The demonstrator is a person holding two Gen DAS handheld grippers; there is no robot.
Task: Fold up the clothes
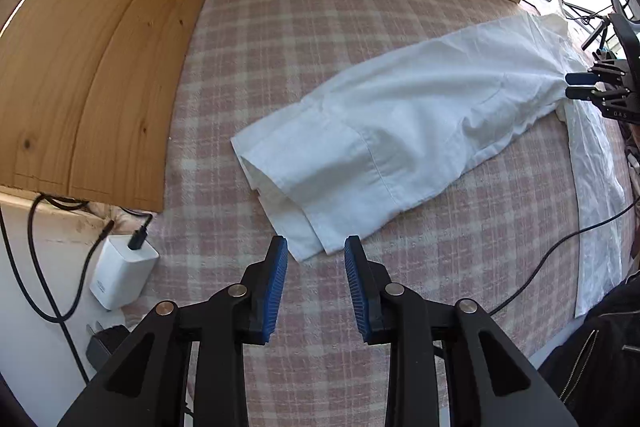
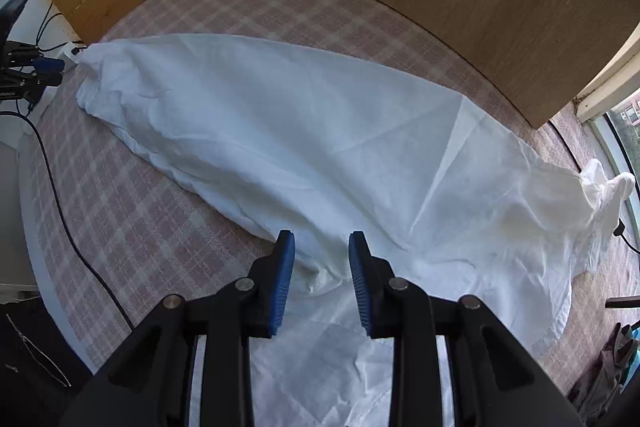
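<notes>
A white shirt [image 1: 400, 131] lies stretched across the pink plaid cover [image 1: 280, 47], one long sleeve running to its cuff [image 1: 288, 195]. My left gripper [image 1: 316, 247] points down, open, its blue pads either side of the cuff's near corner without pressing it. In the right wrist view the shirt [image 2: 320, 147] fills the middle. My right gripper [image 2: 322, 243] stands open over a bunched fold near the sleeve's root, pads clear of the cloth. Each gripper shows small in the other's view: the right gripper [image 1: 576, 85] at the far right, the left gripper [image 2: 48, 71] at the far left.
Wooden boards [image 1: 100, 67] wall in the cover at the left and back. A white charger [image 1: 122, 273] with plugged cables sits off the left edge. A black cable [image 1: 540, 267] crosses the near right. A person's dark jacket [image 1: 600, 367] is at the lower right; a window [image 2: 624, 131] is beyond.
</notes>
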